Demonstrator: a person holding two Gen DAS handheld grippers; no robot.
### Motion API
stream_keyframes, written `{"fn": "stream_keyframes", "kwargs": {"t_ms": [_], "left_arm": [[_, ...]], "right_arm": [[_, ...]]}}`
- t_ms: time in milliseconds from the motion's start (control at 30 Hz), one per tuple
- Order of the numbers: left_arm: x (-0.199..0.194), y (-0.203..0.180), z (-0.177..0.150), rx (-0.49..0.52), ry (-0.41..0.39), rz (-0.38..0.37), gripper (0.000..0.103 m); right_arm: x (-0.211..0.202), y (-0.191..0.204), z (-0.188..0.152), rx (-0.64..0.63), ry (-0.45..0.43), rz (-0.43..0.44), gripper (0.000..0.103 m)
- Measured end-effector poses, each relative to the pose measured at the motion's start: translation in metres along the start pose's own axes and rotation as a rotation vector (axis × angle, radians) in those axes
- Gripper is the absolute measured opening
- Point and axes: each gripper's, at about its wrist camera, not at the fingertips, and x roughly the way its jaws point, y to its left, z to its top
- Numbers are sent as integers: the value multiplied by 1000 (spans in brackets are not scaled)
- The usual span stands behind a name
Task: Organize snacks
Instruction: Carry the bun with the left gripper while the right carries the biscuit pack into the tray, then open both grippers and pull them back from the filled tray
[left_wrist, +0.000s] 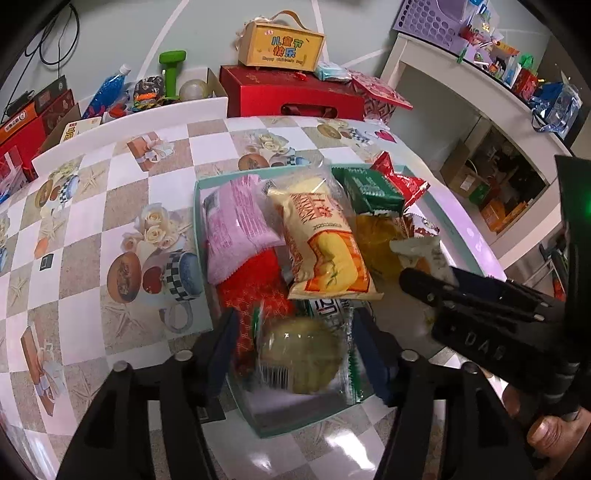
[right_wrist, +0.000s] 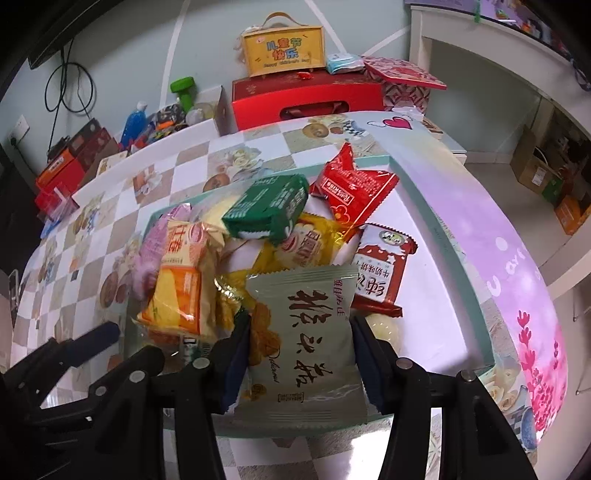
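- We see left gripper (left_wrist: 291, 354) clamped on clear-wrapped pale round pastry (left_wrist: 301, 356), at tray (left_wrist: 452, 221) near edge.
- Right gripper (right_wrist: 301, 354) clamped on grey-green snack pack (right_wrist: 306, 339), black calligraphy print.

One teal tray (right_wrist: 439, 229) held about ten snack packets: two red (right_wrist: 354, 192), one green (right_wrist: 269, 208), one pink (left_wrist: 236, 225), several yellow (left_wrist: 325, 243).
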Motion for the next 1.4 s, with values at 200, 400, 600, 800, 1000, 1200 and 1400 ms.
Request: {"fn": "stream_keyframes", "kwargs": {"t_ms": [200,400,600,800,1000,1200,1400], "left_arm": [[-8,7,1,-25,-1,4,68],[-19,29,-1,-95,0,57,81],[-30,53,-10,-144,-19,161,99],[-47,70,-19,-154,-29,246,103],[-62,75,-27,-151,-10,310,103],[-75,75,-38,-145,-6,339,103],[-87,76,-49,-162,-8,348,103]], "right_arm": [[-1,5,0,-8,15,-12,68],[-6,10,-3,-18,33,-26,82],[-15,22,-8,-37,22,-14,103],[-27,39,-13,-67,9,1,103],[-36,50,-20,-84,18,7,103],[-42,59,-29,-108,30,10,103],[-47,63,-39,-120,40,12,103]]}}
